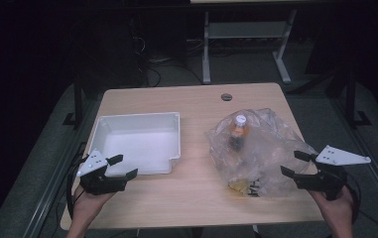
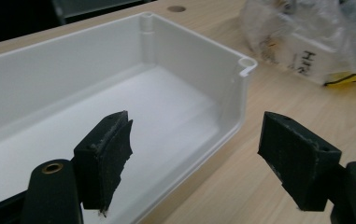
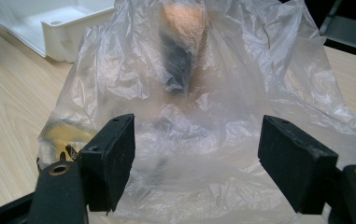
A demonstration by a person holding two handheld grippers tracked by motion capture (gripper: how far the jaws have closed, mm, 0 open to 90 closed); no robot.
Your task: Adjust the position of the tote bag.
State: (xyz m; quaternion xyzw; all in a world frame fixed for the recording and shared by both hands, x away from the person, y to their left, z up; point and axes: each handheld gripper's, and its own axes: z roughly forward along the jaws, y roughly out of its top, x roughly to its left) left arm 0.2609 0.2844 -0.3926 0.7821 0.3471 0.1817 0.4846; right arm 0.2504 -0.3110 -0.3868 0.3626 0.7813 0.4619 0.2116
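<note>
High view has the right gripper (image 1: 291, 165) at the table's (image 1: 186, 198) right edge, jaws spread wide and empty, right against the near right side of the clear plastic bag (image 1: 261, 148), which lies on the right half with a white-capped bottle (image 1: 238, 130) standing inside it. The left gripper (image 1: 126, 167) sits by the near left corner, jaws just as wide apart with nothing between them, straddling the near right corner of the white bin (image 1: 139, 141) on the left half. The right gripper view puts the bag (image 3: 203, 93) just ahead of the open pads, the bottle a dark blur through the film.
</note>
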